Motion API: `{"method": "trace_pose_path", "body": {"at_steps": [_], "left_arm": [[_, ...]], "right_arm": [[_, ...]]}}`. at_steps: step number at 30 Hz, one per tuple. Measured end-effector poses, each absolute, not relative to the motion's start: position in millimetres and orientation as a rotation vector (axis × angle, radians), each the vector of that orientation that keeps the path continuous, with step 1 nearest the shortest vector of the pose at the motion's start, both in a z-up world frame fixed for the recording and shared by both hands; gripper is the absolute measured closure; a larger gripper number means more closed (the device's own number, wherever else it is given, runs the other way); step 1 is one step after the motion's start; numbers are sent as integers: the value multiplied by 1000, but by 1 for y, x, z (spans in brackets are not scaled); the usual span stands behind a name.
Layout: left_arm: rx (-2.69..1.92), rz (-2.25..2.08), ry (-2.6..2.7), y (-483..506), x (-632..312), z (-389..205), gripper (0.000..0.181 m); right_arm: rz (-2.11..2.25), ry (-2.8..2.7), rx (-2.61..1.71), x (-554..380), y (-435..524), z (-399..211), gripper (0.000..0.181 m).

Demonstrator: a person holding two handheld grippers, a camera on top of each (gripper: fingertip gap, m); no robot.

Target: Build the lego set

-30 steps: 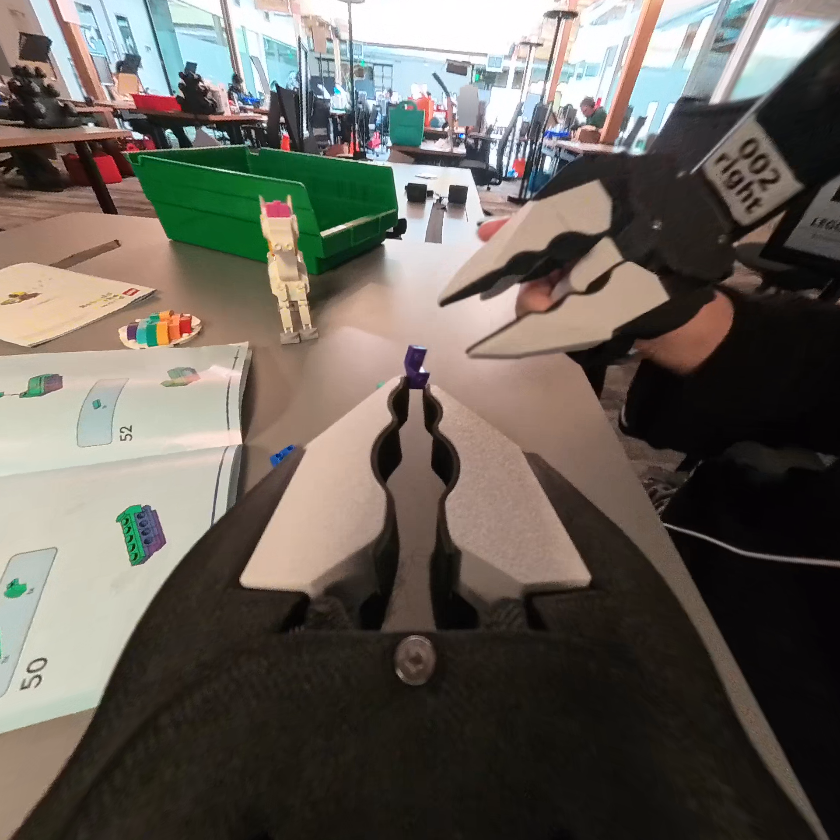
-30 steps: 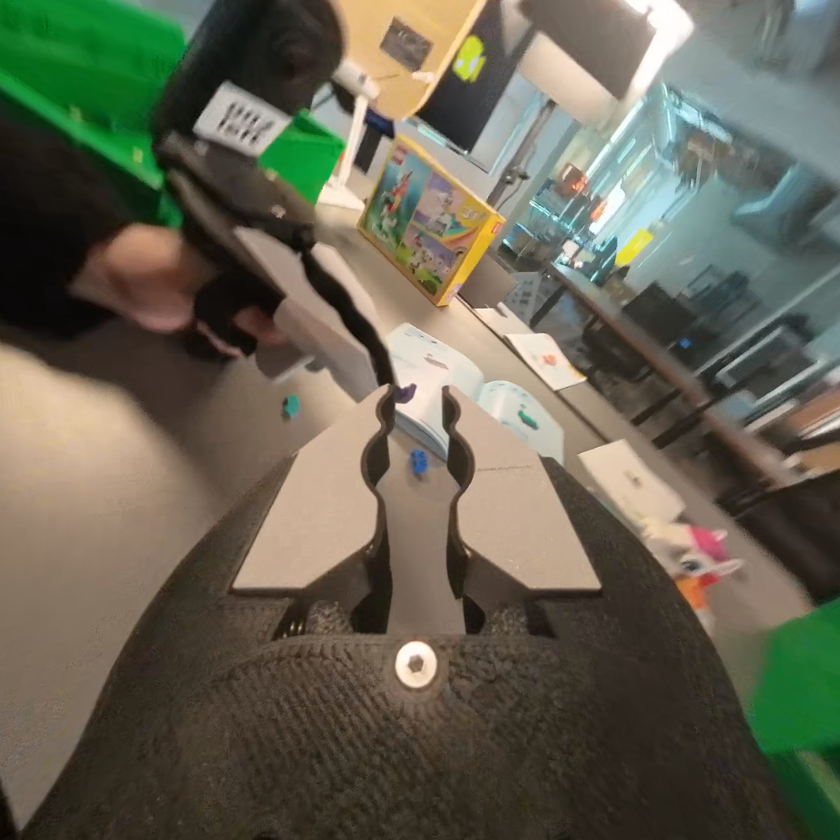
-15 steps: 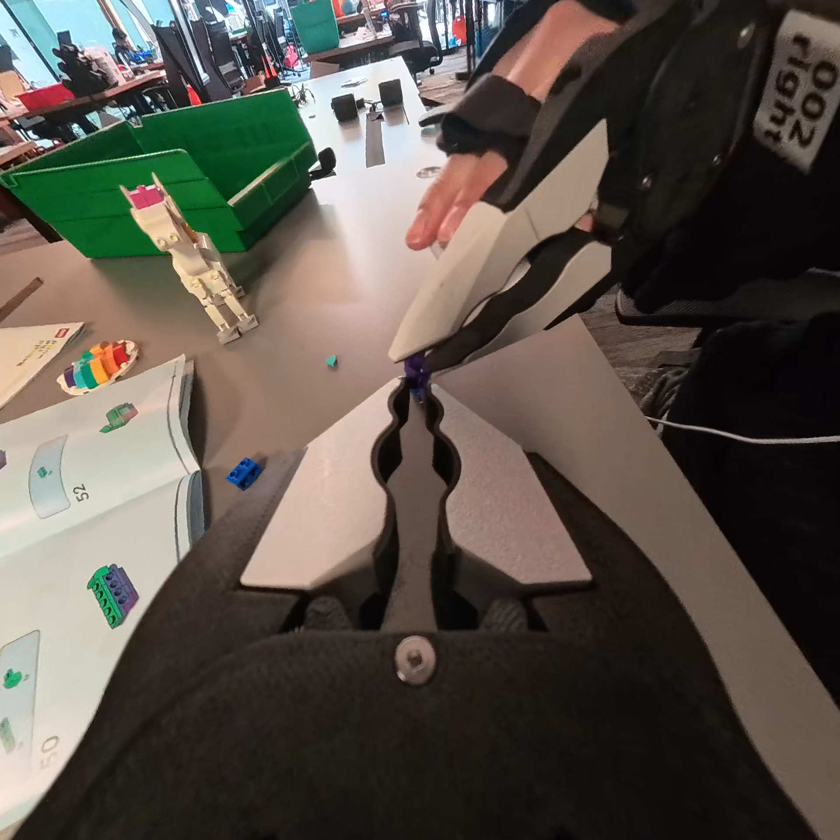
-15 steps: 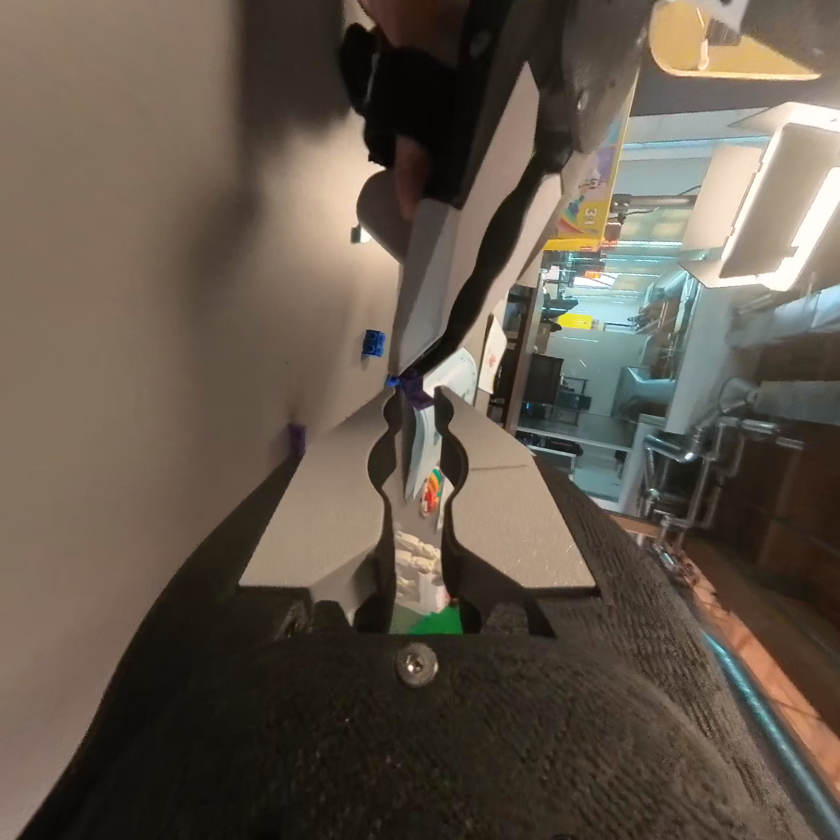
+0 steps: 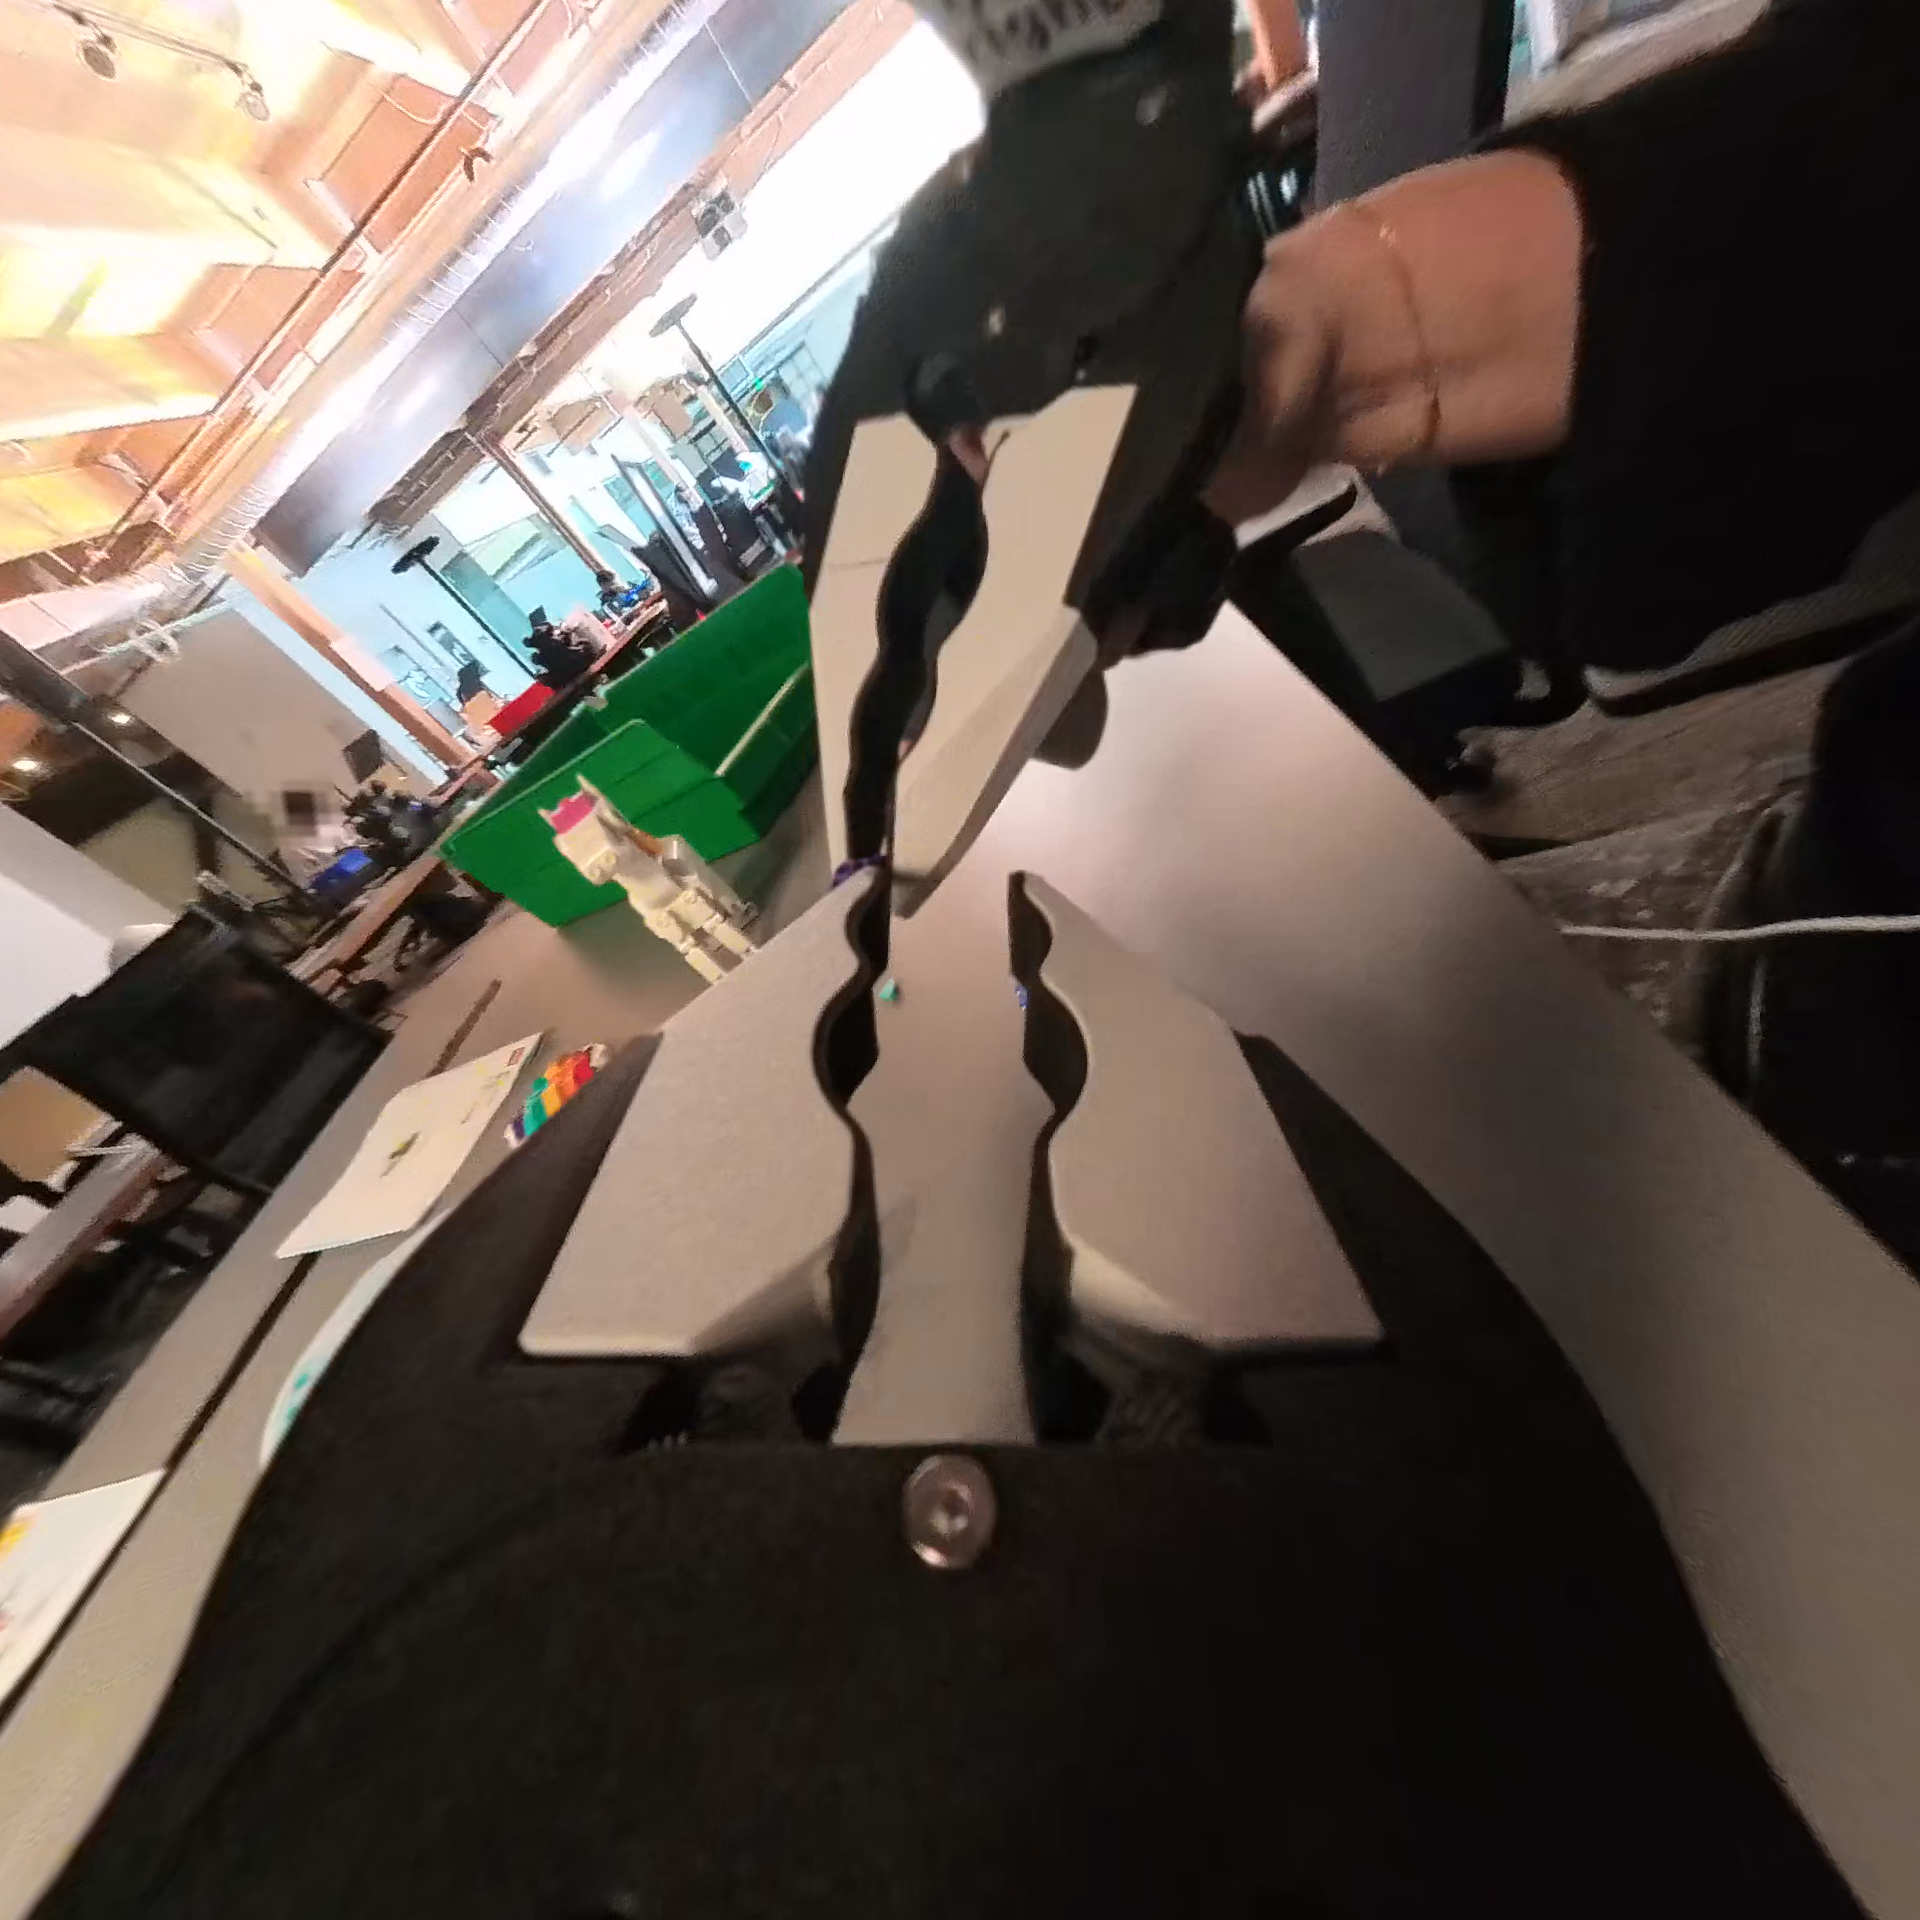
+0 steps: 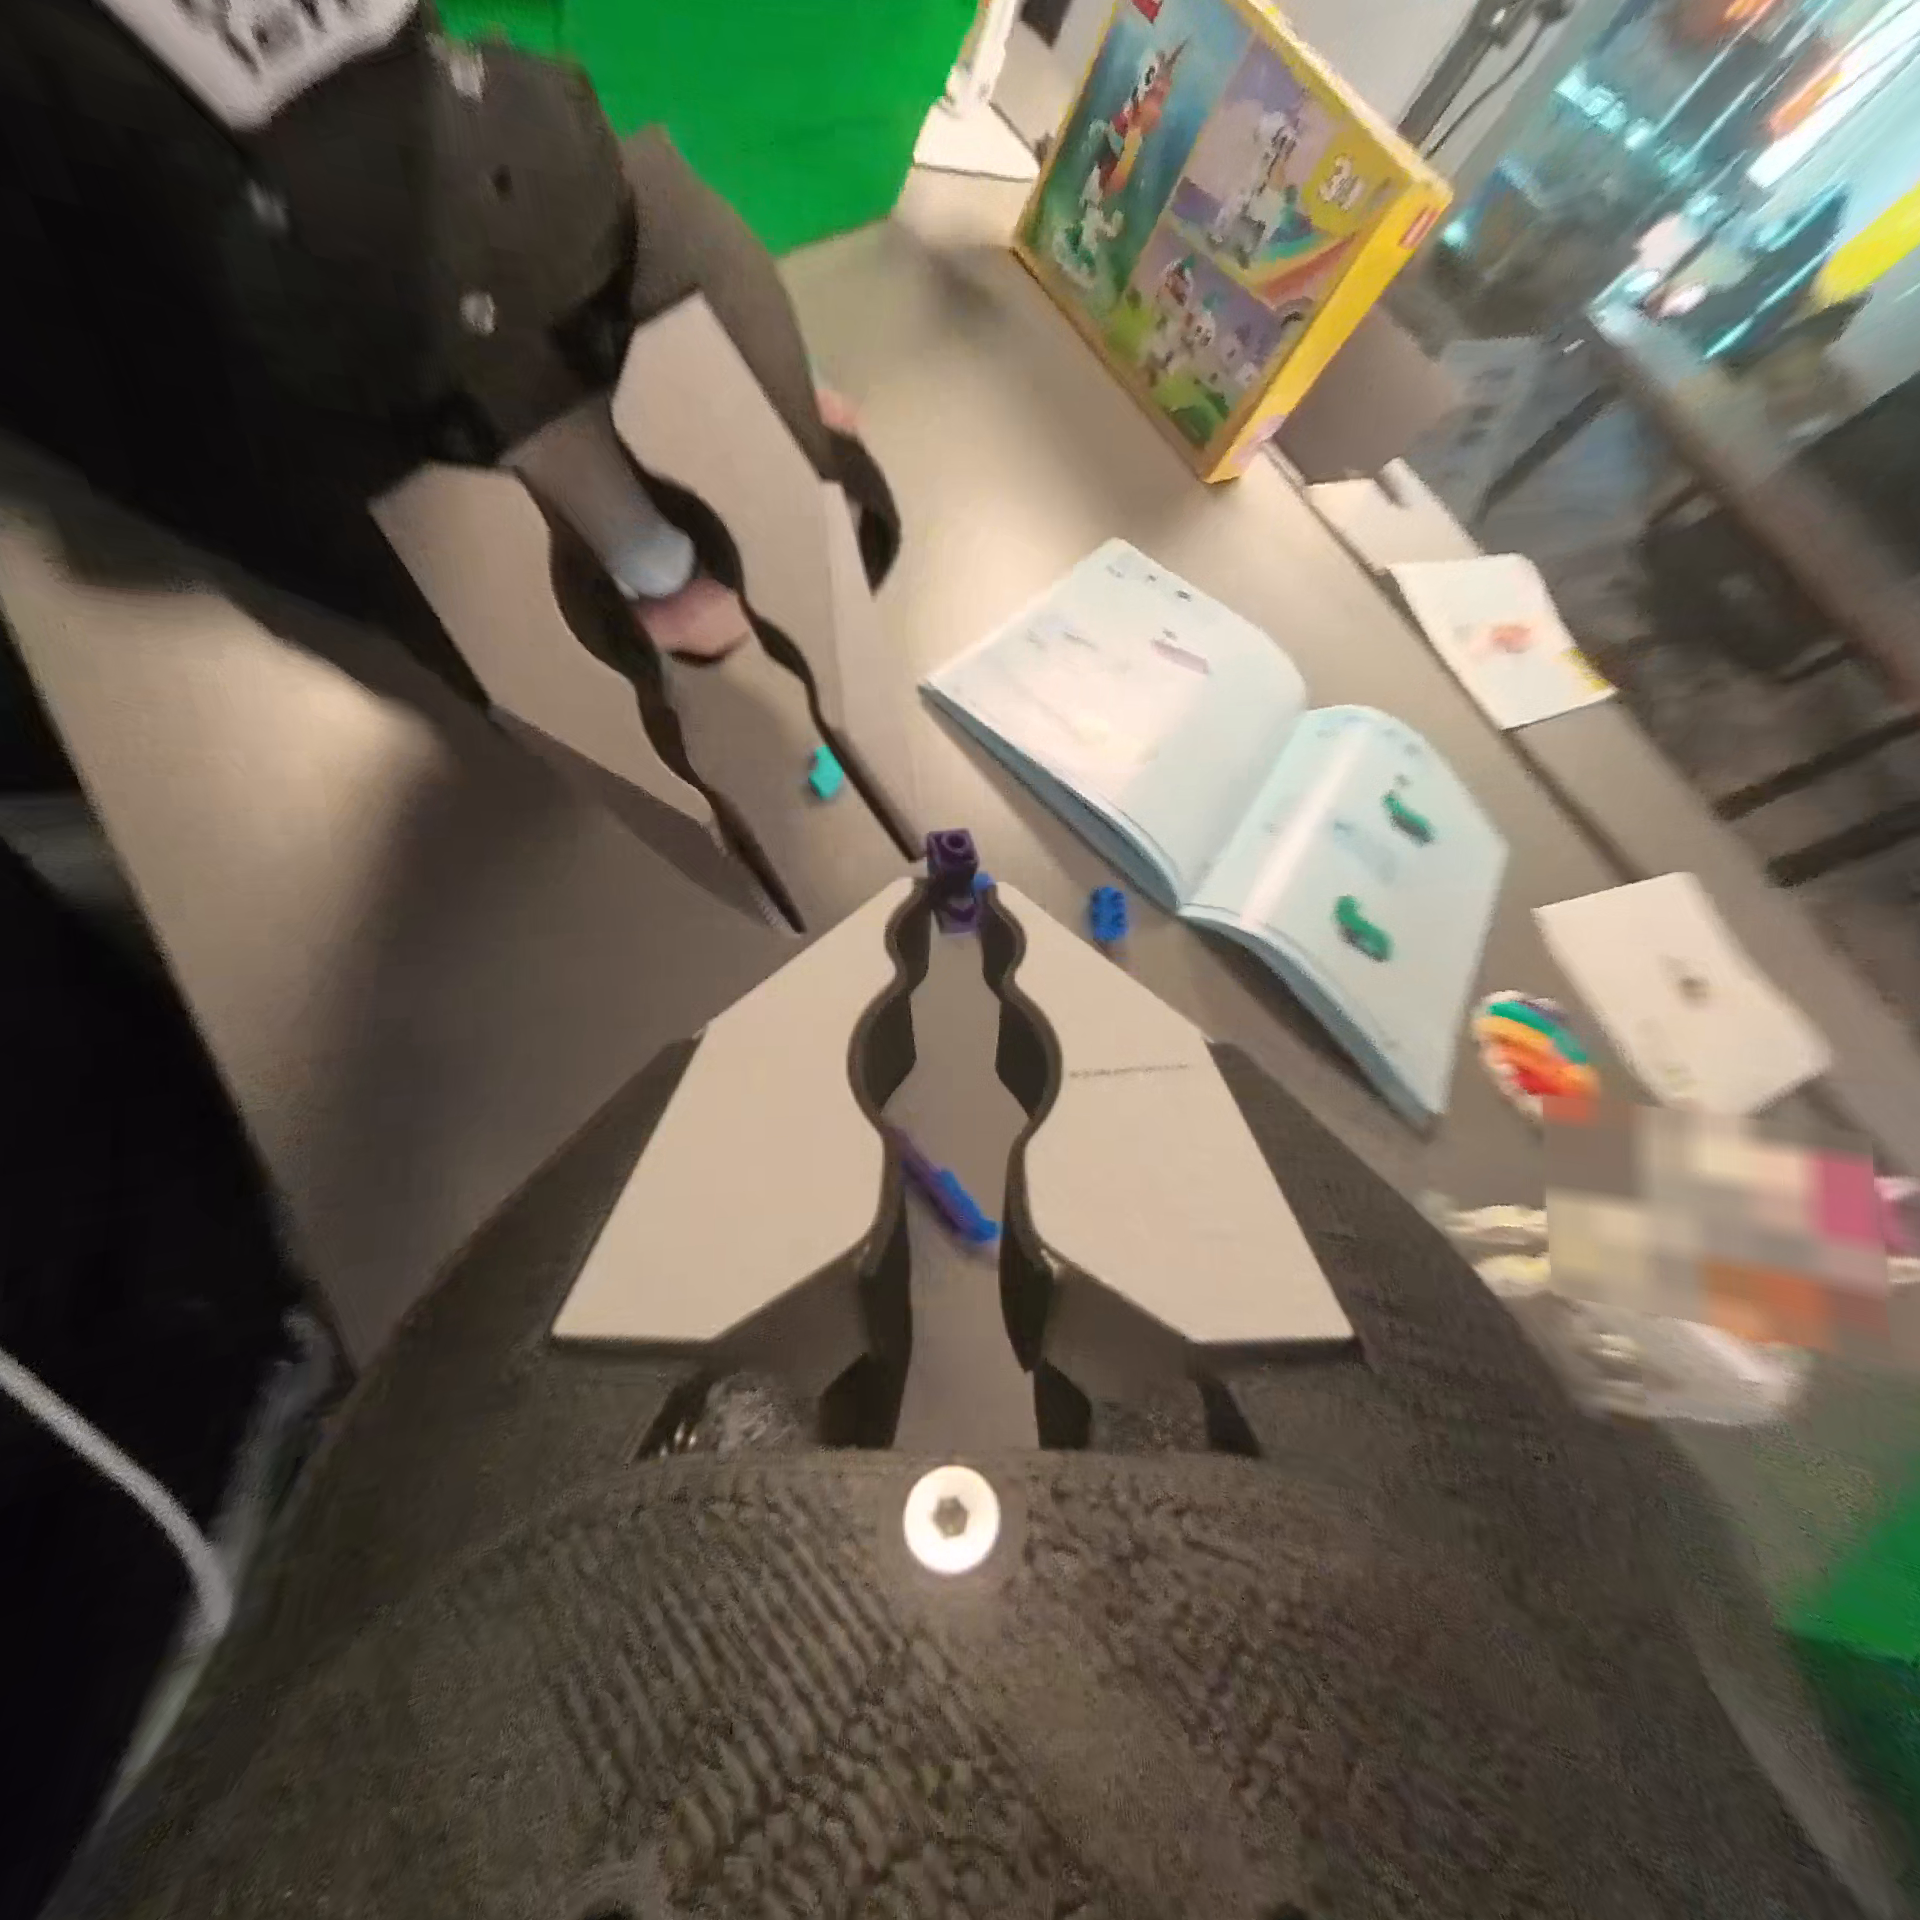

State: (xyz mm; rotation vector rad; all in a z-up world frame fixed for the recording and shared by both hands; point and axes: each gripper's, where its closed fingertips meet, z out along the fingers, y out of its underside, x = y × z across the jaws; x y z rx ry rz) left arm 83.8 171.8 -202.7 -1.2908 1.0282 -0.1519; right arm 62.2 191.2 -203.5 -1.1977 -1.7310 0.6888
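Observation:
My right gripper (image 6: pixel 951 902) is shut on a small purple lego piece (image 6: pixel 953 878), which sticks out past its tips. In the left wrist view the right gripper (image 5: pixel 871 878) comes down from above, with the purple piece (image 5: pixel 860 864) at its tips, right against my left finger. My left gripper (image 5: pixel 945 883) is open and empty, held above the grey table (image 5: pixel 1195 831). It also shows in the right wrist view (image 6: pixel 852 888), open, with its tips beside the purple piece.
On the table lie a teal piece (image 6: pixel 826 774), a blue piece (image 6: pixel 1110 914), a blue-purple piece (image 6: pixel 945 1195), an open instruction booklet (image 6: pixel 1247 790), a rainbow piece (image 6: pixel 1532 1055) and the set's box (image 6: pixel 1216 229). A white lego figure (image 5: pixel 665 883) stands before a green bin (image 5: pixel 707 748). Both grippers' tips are close together, under 4 cm apart.
The purple piece has passed from my left gripper to my right. The right gripper closed on it and the left gripper opened. Both grippers have tilted and turned.

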Motion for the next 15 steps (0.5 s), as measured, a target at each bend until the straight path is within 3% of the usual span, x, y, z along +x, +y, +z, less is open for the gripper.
{"method": "trace_pose_path", "body": {"at_steps": [1,9,15], "left_arm": [[-1286,-174,1008,171,83,-199,159],[-1244,-113,1016,170,82,-195,154],[-1225,-31,1085,169,86,-204,163]], "right_arm": [[773,-1705,-1248,63,191,-201,174],[1371,-1586,-1553,67,177,-199,174],[1430,-1637,-1576,68,168,-209,174]]}}
